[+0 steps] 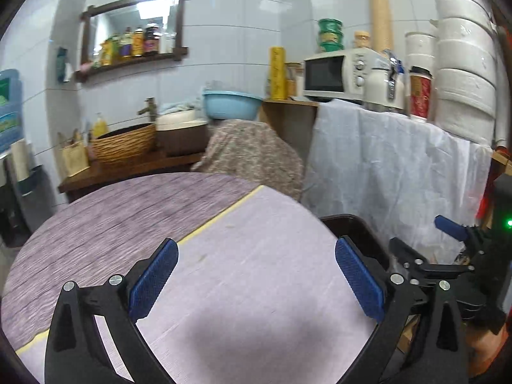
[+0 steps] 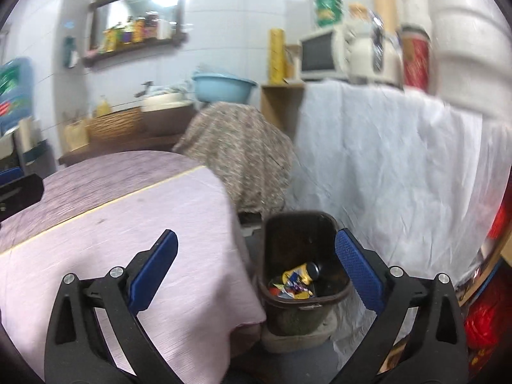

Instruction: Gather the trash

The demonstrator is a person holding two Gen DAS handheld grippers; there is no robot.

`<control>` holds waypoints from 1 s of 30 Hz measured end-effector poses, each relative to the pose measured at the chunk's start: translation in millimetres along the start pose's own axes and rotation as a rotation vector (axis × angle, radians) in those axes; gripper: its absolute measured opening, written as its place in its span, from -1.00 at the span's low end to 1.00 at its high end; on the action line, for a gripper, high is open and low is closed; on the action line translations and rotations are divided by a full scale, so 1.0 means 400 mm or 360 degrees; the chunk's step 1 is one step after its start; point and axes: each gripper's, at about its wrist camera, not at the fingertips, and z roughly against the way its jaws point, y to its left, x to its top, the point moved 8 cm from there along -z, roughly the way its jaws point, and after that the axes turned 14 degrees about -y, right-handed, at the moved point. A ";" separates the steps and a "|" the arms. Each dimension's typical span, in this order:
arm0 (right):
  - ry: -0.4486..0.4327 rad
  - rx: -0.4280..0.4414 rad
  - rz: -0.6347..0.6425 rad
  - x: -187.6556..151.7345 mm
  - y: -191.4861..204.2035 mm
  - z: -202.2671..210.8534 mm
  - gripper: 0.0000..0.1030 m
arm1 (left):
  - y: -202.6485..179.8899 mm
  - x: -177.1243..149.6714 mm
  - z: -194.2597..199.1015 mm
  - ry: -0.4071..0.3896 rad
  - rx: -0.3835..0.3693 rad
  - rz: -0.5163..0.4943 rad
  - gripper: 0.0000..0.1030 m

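Round table under pale lilac cloth (image 2: 128, 240): no trash visible on top. Left gripper (image 1: 256, 283): jaws spread wide, nothing between the blue pads. Dark brown plastic bin (image 2: 332, 296) stands on the floor just beside the table edge; inside lie a yellow can (image 2: 304, 273) and crumpled coloured wrappers (image 2: 288, 289). Right gripper (image 2: 256, 275): likewise wide and empty, above the bin. Judgement: can light, thin-walled, dents easily, take across its body; wrappers limp, slippery, pinch a fold.

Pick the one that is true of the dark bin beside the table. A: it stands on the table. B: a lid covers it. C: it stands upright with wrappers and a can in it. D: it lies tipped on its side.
C: the right wrist view shows the bin upright on the floor with colourful wrappers and a can at its bottom, uncovered.
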 end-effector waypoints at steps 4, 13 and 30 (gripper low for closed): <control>-0.0089 0.0062 -0.0024 0.029 0.065 0.079 0.89 | 0.084 0.001 0.093 -0.0097 0.0197 0.0004 0.89; -0.0210 0.0346 -0.0020 0.063 0.234 0.213 0.89 | 0.214 -0.008 0.282 -0.0224 0.0494 0.0020 0.89; -0.0336 0.0450 0.0016 0.072 0.308 0.316 0.89 | 0.277 -0.006 0.374 -0.0312 0.0668 0.0161 0.89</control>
